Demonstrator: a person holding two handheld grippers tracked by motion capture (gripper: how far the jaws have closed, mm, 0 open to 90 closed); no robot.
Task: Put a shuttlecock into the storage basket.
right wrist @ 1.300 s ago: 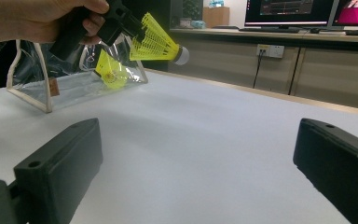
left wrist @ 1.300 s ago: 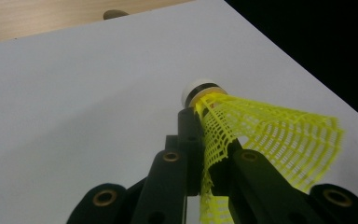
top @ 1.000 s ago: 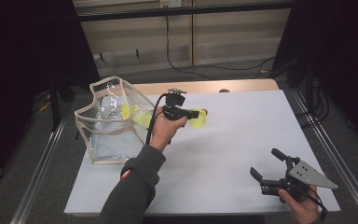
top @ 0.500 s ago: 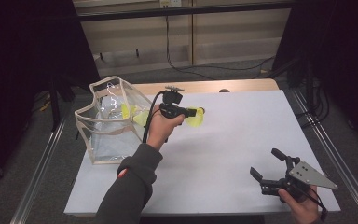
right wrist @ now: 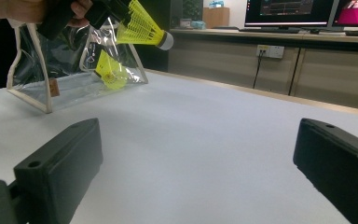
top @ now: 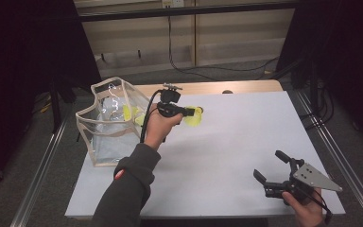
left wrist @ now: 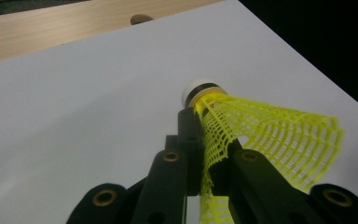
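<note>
**Shuttlecock pinched beside the pouch**

At far left I see the clear pouch (top: 105, 124) on the white counter (top: 227, 156), with 1 yellow shuttlecock inside (right wrist: 110, 73). Just right of it, my left gripper (top: 185, 111) has its jaws clamped on the skirt of a second yellow shuttlecock (left wrist: 256, 135), held off the counter, cork pointing away. Well apart at the near right, my right gripper (top: 272, 166) holds nothing, jaws spread wide.
</note>
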